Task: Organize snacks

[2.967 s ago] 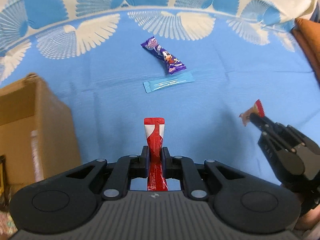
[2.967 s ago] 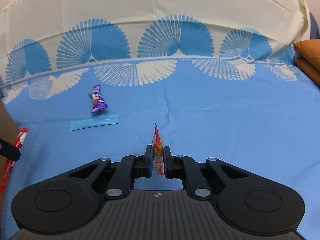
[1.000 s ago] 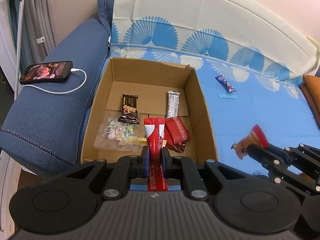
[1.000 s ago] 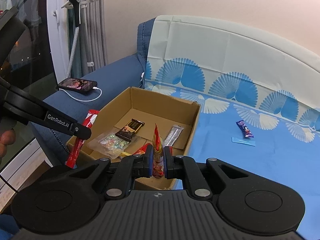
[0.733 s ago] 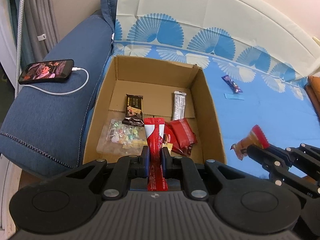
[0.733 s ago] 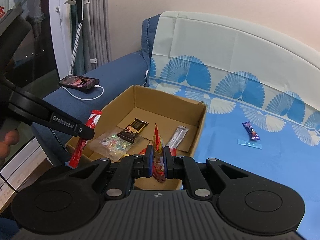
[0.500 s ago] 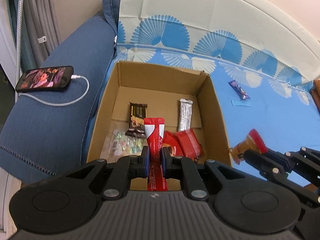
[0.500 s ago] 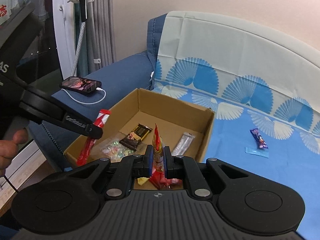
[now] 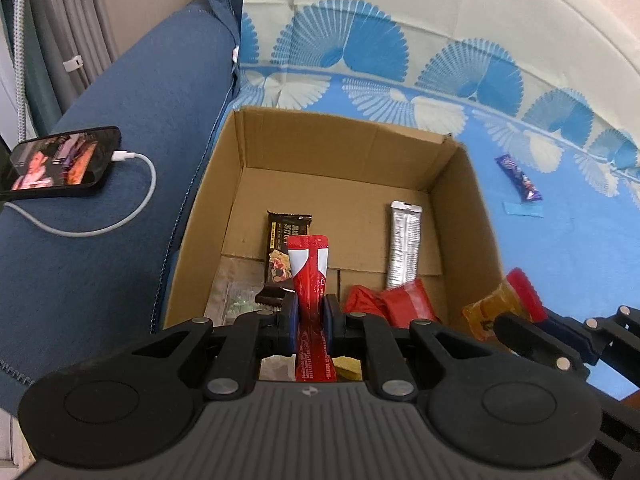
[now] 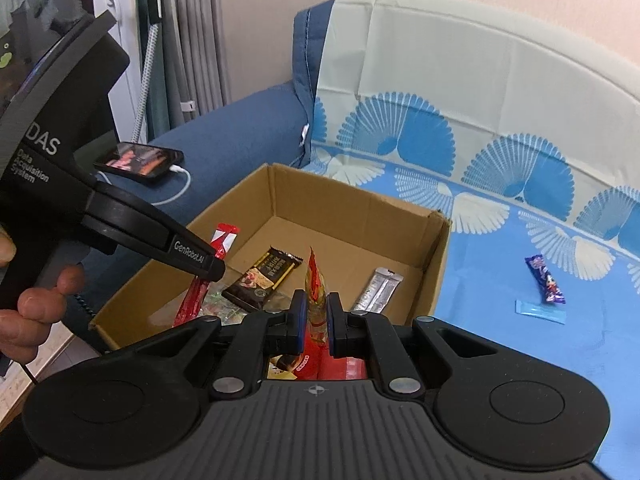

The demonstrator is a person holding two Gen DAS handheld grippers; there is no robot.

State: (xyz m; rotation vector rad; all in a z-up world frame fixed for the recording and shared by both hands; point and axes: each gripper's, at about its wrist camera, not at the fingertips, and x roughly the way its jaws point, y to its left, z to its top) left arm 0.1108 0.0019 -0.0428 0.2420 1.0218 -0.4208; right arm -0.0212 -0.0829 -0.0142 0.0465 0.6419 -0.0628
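Snacks pinched over cardboard box [image 9: 460, 208]: red stick [image 9: 310, 276] between left fingers [image 9: 289, 317], orange packet [image 10: 316, 292] between right fingers [image 10: 300, 322].

My cardboard box [image 9: 460, 184] stands open-topped; bare floor shows at its back, while a dark chocolate bar [image 9: 285, 246] and silver packet [image 9: 404, 240] crowd the front.
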